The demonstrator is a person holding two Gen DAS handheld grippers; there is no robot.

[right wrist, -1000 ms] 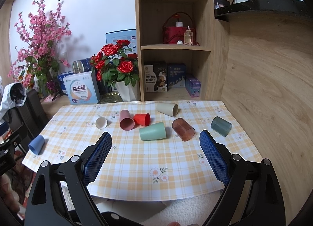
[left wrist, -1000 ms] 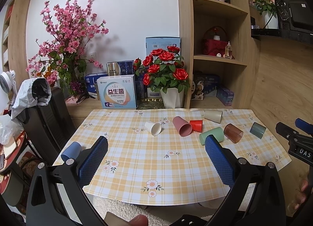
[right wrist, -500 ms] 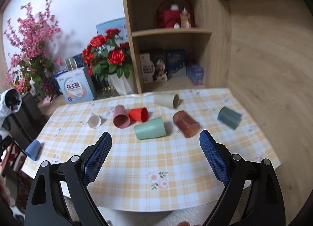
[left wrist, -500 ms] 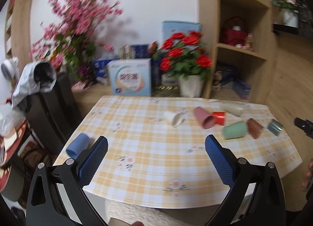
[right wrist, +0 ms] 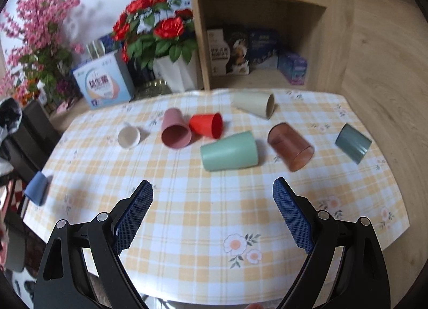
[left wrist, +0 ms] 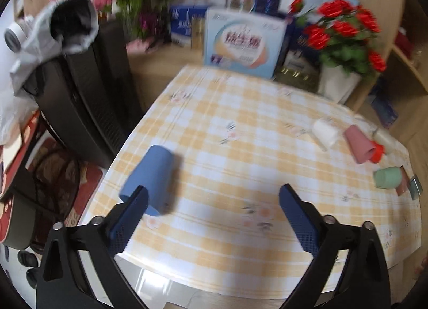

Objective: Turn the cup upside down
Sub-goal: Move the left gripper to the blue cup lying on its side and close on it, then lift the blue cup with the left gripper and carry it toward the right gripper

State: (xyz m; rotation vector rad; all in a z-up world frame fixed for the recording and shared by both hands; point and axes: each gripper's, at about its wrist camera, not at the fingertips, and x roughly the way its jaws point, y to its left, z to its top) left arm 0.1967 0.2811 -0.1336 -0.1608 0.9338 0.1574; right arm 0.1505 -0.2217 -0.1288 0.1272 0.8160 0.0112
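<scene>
Blue cup (left wrist: pixel 149 175) lies on its side at the near-left table (left wrist: pixel 240 148) corner; since a second ago my left gripper (left wrist: pixel 212 216) has swung left and down toward it, view blurred, jaws released and empty, left finger just in front of the cup; so I judge it's the pick target. Right gripper (right wrist: pixel 212 215) also released, holding nothing, nearer the green cup (right wrist: pixel 230 151); other cups all on their sides, none flipped yet.
</scene>
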